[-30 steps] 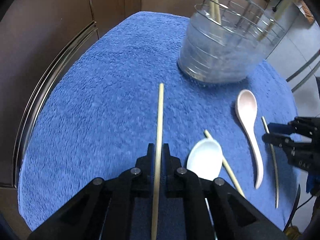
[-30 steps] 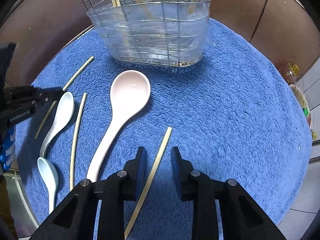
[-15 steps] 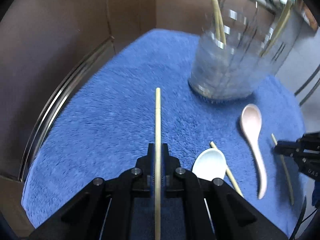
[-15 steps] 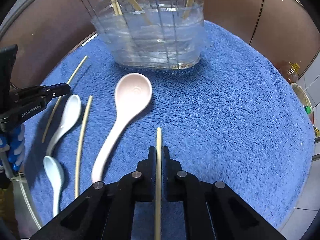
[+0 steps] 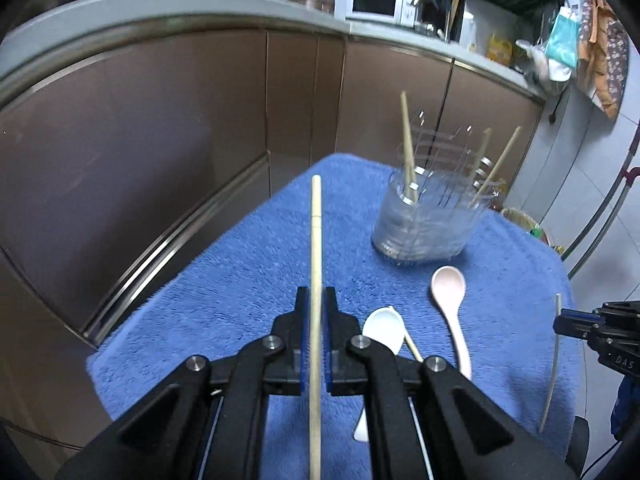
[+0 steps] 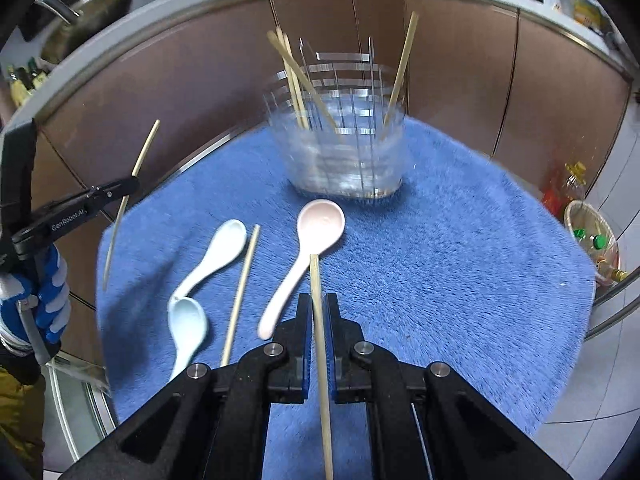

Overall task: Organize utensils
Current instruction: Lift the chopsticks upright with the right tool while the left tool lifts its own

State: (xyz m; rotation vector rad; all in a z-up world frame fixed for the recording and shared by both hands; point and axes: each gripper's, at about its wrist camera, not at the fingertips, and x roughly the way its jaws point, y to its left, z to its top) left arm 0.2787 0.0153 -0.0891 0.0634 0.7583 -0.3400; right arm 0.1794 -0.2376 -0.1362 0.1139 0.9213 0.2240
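Brown kitchen cabinets behind; in front, a surface [image 6: 460, 280] under a blue towel [image 5: 240, 264]. At far left of the right wrist view, left tool [image 5: 315, 320] clenched on a chopstick [image 5: 315, 264], raised off the towel, probably for carrying to the holder. Further right, flat on the towel: a white spoon [image 6: 218, 250] touching a pale blue spoon [image 6: 188, 326], a loose chopstick [image 6: 241, 294] just beside, then a pink spoon [image 6: 308, 248], all not yet sorted. Behind, a clear wire holder [image 6: 344, 140] with several chopsticks upright inside, leaning on the rim. Nearest, right tool [image 6: 319, 318] clamped on a second chopstick [image 6: 318, 300], tip aimed roughly toward the holder, likely for dropping in end-first.
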